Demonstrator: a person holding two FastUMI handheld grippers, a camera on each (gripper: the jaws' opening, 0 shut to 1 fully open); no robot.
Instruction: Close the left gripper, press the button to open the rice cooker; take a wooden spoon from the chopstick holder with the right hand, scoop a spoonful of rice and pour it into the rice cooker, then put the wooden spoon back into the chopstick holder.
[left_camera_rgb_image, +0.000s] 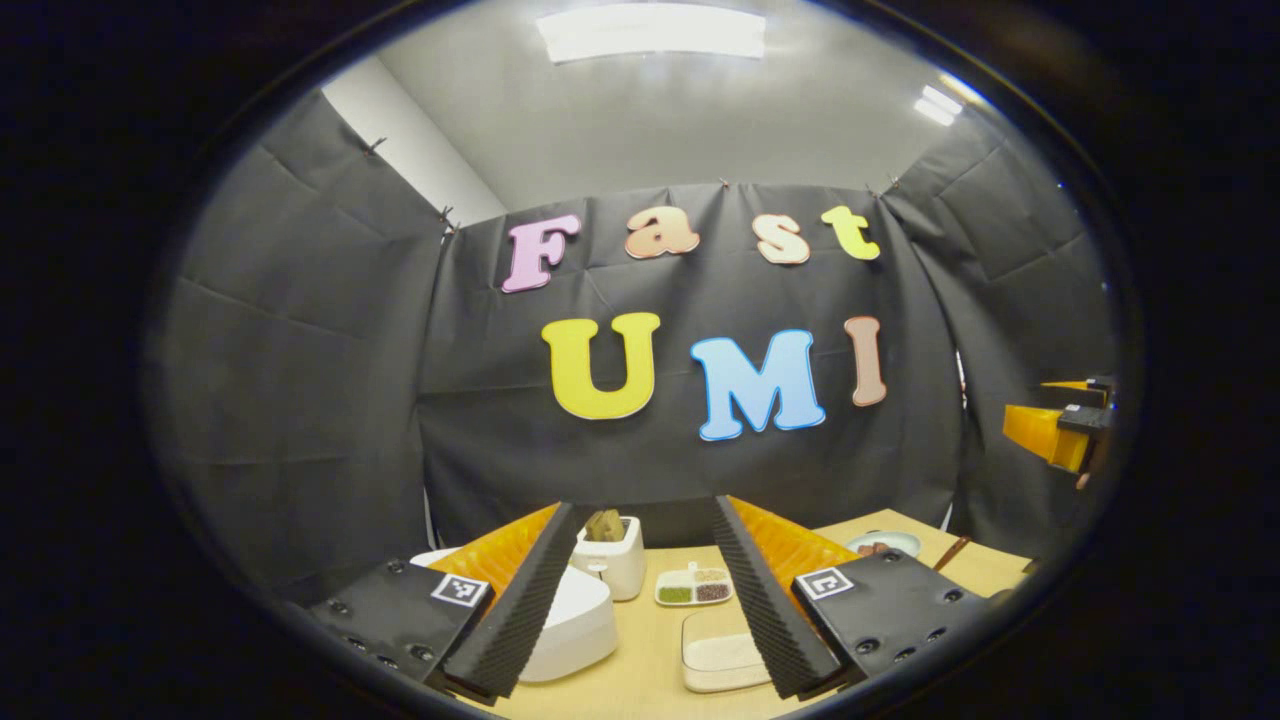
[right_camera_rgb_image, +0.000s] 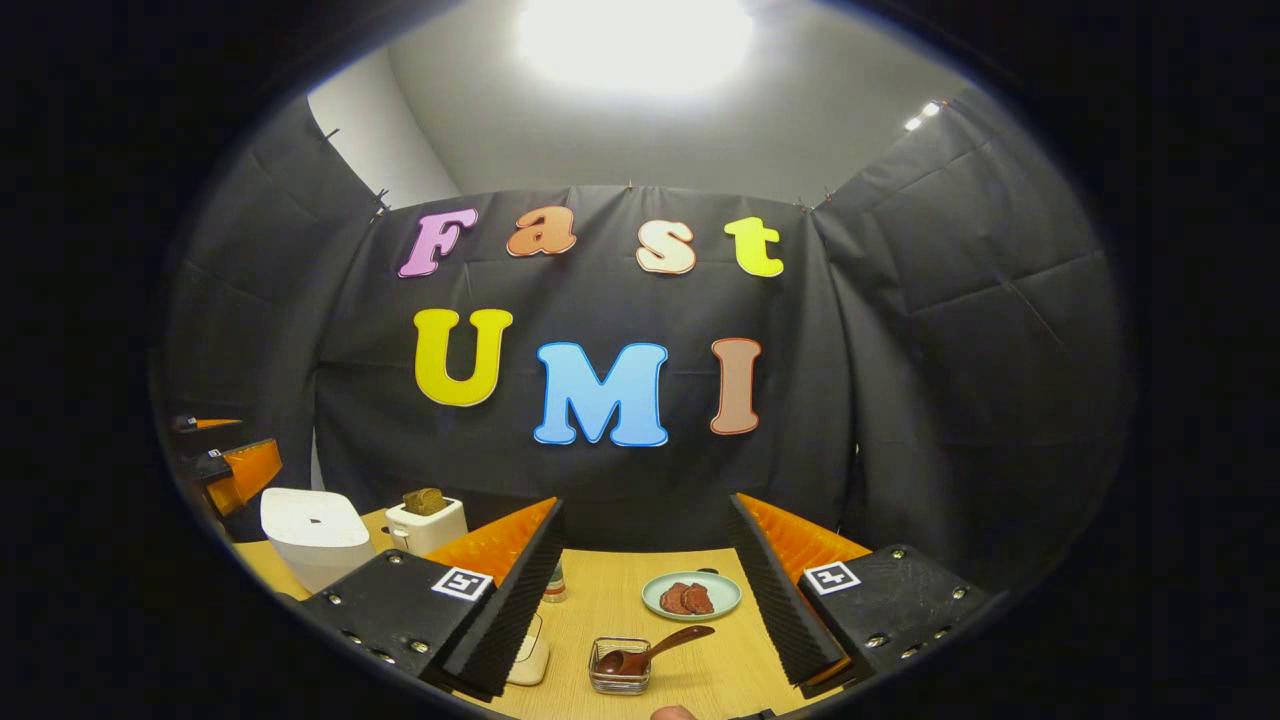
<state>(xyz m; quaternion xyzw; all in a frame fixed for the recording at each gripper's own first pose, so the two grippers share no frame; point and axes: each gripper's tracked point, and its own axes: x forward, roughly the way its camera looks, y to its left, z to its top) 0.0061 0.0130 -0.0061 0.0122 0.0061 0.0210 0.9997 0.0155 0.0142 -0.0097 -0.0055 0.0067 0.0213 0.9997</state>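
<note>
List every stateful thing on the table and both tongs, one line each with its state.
Rice cooker: lid closed.
Toaster: bread slice sticking up from slot.
Wooden spoon: resting bowl-down in holder, handle leaning right.
Chopstick holder: upright, holding the spoon.
Rice tray: filled with rice.
Green plate: holding brown slices.
Left tongs: open, empty.
Right tongs: open, empty.

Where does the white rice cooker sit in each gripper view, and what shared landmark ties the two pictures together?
Left gripper view: the white rice cooker with its lid shut sits low and left of centre, partly behind that gripper's own left finger.
Right gripper view: it stands at the far left on the wooden table.
Shared landmark: the white toaster holding bread, just right of the cooker.
</note>
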